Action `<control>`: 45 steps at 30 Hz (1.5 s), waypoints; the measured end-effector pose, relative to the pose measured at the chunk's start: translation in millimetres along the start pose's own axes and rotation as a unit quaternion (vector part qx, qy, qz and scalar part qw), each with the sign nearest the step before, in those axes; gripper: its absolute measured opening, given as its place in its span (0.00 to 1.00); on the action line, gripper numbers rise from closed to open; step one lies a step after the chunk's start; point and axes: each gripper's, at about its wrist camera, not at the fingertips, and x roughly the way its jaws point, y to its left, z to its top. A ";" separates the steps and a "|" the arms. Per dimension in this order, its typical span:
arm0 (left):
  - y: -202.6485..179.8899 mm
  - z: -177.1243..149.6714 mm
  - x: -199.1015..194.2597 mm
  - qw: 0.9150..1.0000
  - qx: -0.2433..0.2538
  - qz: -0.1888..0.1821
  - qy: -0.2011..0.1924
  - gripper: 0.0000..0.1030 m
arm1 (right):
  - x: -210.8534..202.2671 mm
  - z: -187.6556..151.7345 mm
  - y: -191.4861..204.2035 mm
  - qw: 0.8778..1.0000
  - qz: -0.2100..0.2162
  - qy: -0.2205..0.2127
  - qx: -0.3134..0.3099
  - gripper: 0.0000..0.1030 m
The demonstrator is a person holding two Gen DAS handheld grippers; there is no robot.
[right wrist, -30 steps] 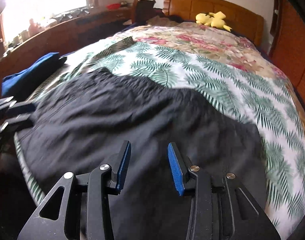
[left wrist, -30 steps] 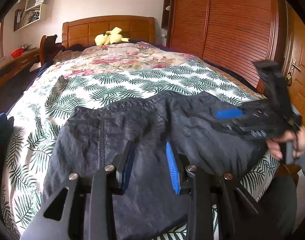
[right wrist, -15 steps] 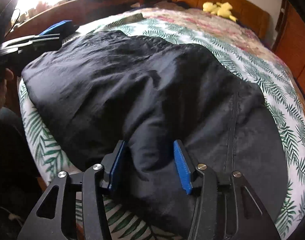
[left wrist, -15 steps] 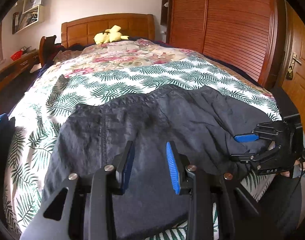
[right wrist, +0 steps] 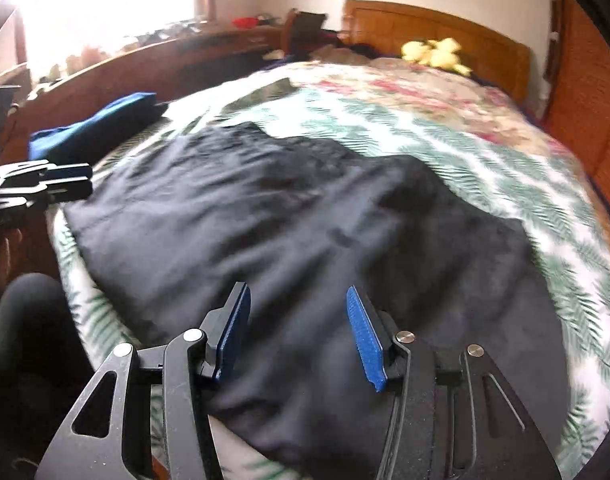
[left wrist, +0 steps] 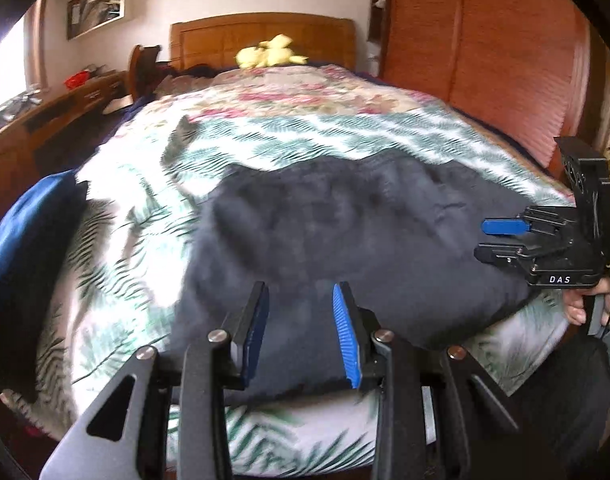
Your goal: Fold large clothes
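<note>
Garment [left wrist: 357, 232] flat on bed [left wrist: 265, 140]; left claw [left wrist: 301, 332], right claw [right wrist: 297, 336] both agape above near edge.

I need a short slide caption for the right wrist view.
Open right gripper above dark garment spread on leaf-print bedspread.

Open leaf-print bedspread [left wrist: 345, 136] beyond dark garment [left wrist: 365, 232]; blue bundle [left wrist: 21, 248] at left
</note>
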 end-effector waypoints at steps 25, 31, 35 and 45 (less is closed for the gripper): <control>54.0 -50.6 29.7 0.994 -0.052 0.072 0.068 0.39 | 38.4 -17.5 15.9 0.999 0.003 0.004 -0.034 0.50; 51.6 -58.4 23.2 0.992 -0.071 0.074 0.070 0.39 | 38.2 -16.9 16.3 0.999 0.003 0.004 -0.036 0.50; 51.4 -62.7 21.6 0.992 -0.086 0.075 0.059 0.39 | 36.1 -18.6 17.5 0.999 0.002 0.003 -0.038 0.50; 39.8 -42.4 2.9 0.994 -0.097 0.053 0.009 0.07 | 25.4 -24.4 15.5 0.999 0.018 0.000 -0.039 0.50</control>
